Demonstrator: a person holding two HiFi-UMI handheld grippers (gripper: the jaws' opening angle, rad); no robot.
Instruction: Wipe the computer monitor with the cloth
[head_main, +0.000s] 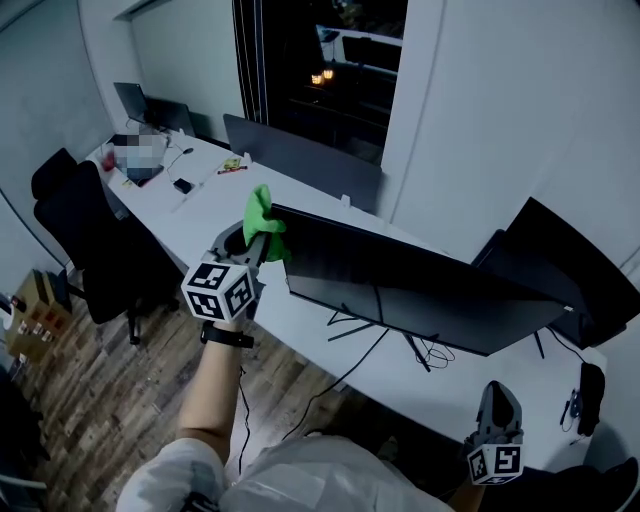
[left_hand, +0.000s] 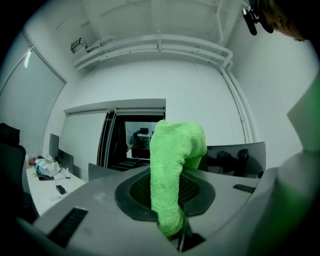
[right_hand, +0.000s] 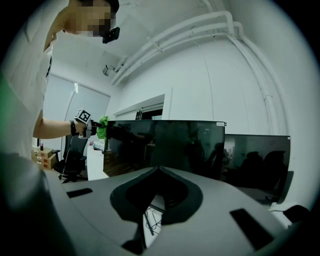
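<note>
Early in the wipe, by the look of it. Gripping the green cloth (head_main: 260, 212) in the left tongs (head_main: 262, 240), clamped on its lower fold, with the rest bunched above the tips. Holding it up at the top left corner of the monitor (head_main: 400, 285), touching the bezel or just shy of it; hard to tell which. No sign yet of a stroke across the dark screen.

Monitor mid-length on the long white surface (head_main: 200, 215), screen turned to the near edge, with a second monitor (head_main: 570, 280) beside it toward the right end.

Holding the right tongs (head_main: 497, 392) low off the near edge at the right end, tips pressed together on nothing.

Next, most likely: flatten the cloth against the glass and sweep along the top toward the right, then work down in rows. Calls for light, even pressure, given the thin stand; could brace the frame with the right tongs.

Nothing legible anywhere. Only square black-and-white patterns on the marker cube (head_main: 218, 290), and a small pale label (right_hand: 220, 123) at the monitor's top right corner, too small to read.
</note>
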